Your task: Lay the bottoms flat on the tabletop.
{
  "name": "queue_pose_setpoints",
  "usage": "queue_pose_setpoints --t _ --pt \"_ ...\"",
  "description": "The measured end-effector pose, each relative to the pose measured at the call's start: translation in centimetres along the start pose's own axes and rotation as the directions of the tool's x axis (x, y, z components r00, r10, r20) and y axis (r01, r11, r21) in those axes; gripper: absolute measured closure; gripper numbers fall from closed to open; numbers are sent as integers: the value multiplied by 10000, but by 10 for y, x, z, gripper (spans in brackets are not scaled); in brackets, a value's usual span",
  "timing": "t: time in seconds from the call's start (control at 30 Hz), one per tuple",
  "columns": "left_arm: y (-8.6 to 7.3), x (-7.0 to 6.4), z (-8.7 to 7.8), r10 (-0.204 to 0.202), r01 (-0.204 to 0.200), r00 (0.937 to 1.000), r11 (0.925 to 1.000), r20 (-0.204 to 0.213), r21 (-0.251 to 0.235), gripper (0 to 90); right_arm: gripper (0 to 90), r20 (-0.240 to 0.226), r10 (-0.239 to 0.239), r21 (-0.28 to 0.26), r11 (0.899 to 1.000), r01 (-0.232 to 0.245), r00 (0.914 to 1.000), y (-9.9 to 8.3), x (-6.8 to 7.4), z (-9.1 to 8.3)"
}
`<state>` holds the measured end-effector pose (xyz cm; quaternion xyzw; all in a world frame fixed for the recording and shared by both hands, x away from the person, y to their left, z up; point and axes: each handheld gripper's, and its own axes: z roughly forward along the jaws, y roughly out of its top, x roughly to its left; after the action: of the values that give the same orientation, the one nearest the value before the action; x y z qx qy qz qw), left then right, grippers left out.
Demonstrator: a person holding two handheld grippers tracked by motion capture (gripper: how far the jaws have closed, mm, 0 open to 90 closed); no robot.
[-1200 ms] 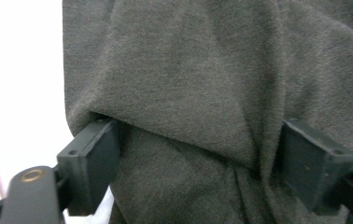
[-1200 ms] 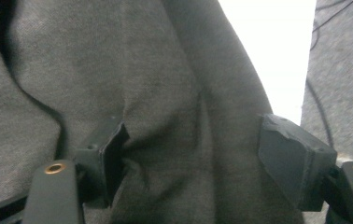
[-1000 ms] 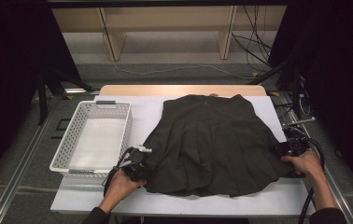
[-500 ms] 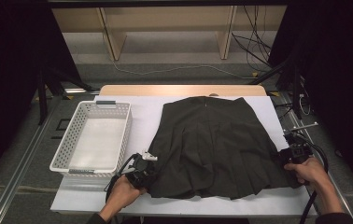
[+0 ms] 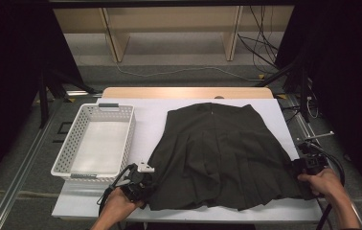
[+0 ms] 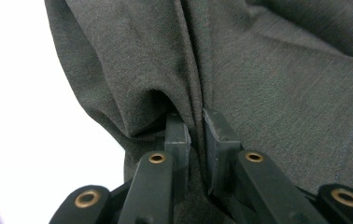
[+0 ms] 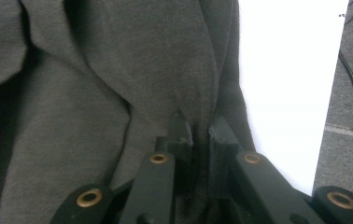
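A white table [image 5: 275, 117] carries a dark grey pleated skirt [image 5: 220, 153] spread flat over its middle and right part, waistband at the far side and hem toward the near edge. To the left of the skirt, apart from it, sits a white perforated basket [image 5: 71, 146], standing upright near the table's left edge. At the near left corner of the hem the left gripper [image 5: 141, 184] is held in the person's left hand [image 5: 117, 208]; in the left gripper view its jaws are almost closed, pinching a fold of skirt fabric [image 6: 198, 107] between them. At the near right corner, the right gripper [image 5: 307, 165] sits under the right hand [image 5: 323, 184]; in the right gripper view its jaws are likewise nearly together, clamped on a gathered ridge of the cloth [image 7: 198, 116] beside the table's bare white right margin.
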<state>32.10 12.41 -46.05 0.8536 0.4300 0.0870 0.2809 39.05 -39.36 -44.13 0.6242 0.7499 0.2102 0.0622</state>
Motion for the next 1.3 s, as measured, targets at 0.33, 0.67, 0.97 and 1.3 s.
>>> queue_pose_setpoints --t 0.33,0.67,0.97,1.3 --pt "2 1 -4 115 -115 9999 9999 -44 85 793 544 624 -58 -700 9975 101 9980 3 9 -8" --pt "6 -3 -21 -36 -35 9982 9931 -602 -1172 511 467 -386 -1600 -2995 9436 1414 9864 15 87 -49" --pt "7 -1 -16 -471 350 9949 9905 -887 -1328 323 505 -1771 -3209 -2319 9323 2774 9304 12 164 -13" --pt "8 -2 -15 -600 462 9931 9899 -1003 -1343 289 611 -2961 -4269 -1622 9040 3955 8544 -1 217 16"
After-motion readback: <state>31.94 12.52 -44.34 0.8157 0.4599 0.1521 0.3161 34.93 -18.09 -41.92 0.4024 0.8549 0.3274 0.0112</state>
